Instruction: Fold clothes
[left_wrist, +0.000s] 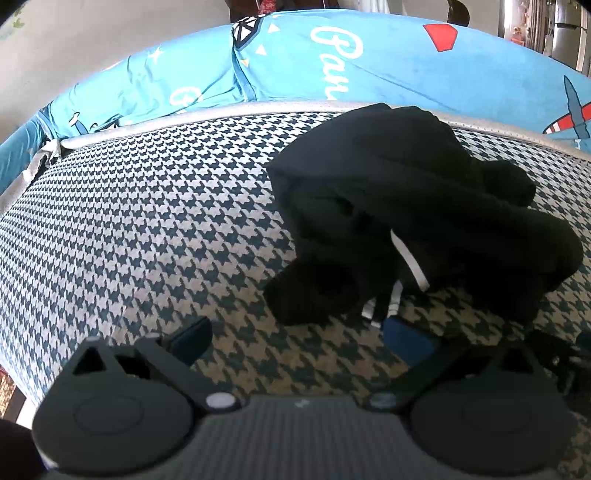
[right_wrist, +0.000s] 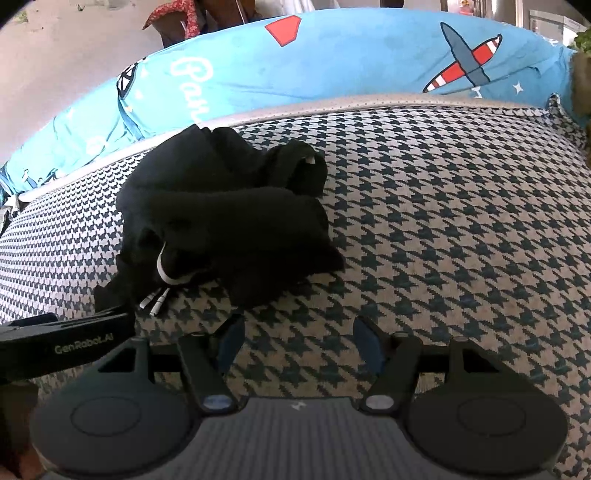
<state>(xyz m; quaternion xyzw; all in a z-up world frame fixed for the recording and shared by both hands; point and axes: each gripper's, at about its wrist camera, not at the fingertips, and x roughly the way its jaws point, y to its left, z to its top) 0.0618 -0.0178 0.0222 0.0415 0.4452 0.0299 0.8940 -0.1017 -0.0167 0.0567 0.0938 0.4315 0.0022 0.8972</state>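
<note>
Surface: houndstooth-patterned cover (left_wrist: 140, 229), dark blue on white, fills most of both views; grey piped edge runs along its far side. Can't tell whether it is a bed or a cushion top.
Backdrop: blue printed fabric (right_wrist: 369, 70) behind the far edge, with white script lettering, a red shape and a red-striped aeroplane print.
Garment: black garment (left_wrist: 406, 206) lies crumpled in a heap on the houndstooth cover, not folded, reaching close to the far edge. Right of centre in the left wrist view, left of centre in the right wrist view.
Garment detail: white drawcord (right_wrist: 162, 266) loops out of the near side of the heap; its white tips rest on the cover.
Left tongs: left tongs (left_wrist: 295, 336) spread wide, nothing between the fingers. Right-hand fingertip sits just beside the near edge of the garment, close to the cord tips; can't tell if it touches. Body also shows at the left edge of the right wrist view.
Right tongs: right tongs (right_wrist: 299, 345) spread, nothing held, low over bare cover, just beside the near right corner of the heap, apart from the cloth.
</note>
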